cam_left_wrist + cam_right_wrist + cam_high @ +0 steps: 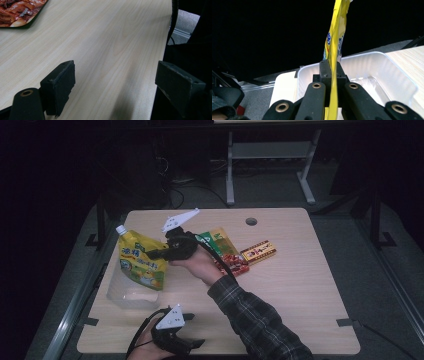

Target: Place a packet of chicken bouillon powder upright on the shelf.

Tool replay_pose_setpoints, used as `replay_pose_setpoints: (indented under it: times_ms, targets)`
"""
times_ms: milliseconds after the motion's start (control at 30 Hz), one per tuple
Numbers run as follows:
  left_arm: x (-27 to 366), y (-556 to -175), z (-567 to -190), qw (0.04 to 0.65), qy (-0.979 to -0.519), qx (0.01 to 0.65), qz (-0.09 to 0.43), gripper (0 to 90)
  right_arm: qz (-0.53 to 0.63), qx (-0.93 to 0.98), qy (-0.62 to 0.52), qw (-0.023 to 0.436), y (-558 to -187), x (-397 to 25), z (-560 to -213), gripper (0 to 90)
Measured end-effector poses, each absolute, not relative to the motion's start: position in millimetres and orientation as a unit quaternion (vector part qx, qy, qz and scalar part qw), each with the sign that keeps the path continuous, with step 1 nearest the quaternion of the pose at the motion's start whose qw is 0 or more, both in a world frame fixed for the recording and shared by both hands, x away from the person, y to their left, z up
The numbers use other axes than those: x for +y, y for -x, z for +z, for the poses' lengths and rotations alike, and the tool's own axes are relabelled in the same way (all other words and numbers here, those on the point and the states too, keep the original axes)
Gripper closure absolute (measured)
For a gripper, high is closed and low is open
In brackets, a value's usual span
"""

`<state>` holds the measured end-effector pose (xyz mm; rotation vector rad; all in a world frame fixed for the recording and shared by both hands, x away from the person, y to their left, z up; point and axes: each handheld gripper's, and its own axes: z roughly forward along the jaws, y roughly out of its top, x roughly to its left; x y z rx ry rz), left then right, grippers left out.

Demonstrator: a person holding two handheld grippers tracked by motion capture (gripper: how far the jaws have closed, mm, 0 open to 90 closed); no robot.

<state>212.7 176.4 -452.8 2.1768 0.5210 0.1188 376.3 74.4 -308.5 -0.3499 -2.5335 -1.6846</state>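
Gripping yellow pouch [333, 45] edge, right claw [331, 72] above clear tub [372, 75]

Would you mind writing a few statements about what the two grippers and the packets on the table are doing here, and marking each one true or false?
1. The right gripper is clamped on the edge of the yellow spouted pouch. True.
2. The pouch hangs over the clear plastic tub. True.
3. The left gripper holds the red snack packet. False: its jaws stand wide apart over bare table, with the packet lying farther off.
4. The pouch lies flat on the table. False: it is held upright, spout at the top.
5. A small yellow and red packet lies on the table beside the red snack packet. True.
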Motion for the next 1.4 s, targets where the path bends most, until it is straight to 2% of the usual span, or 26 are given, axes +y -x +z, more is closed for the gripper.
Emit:
replay_pose_setpoints:
  times_ms: [367,1000,1400]
  targets:
    - [175.6,-212.1,-452.4,0.434,-0.875,0.210,0.046,15.9,-0.540,-0.834,0.106,0.054,-376.4,96.8,-319.2,90.0]
    - [172.4,-212.8,-452.9,0.431,-0.878,0.203,0.045,15.9,-0.523,-0.842,0.110,0.074,-379.2,106.0,-336.7,89.9]
    - [171.8,-212.7,-453.4,0.426,-0.881,0.202,0.046,16.1,-0.499,-0.857,0.104,0.072,-378.0,114.7,-345.2,87.9]
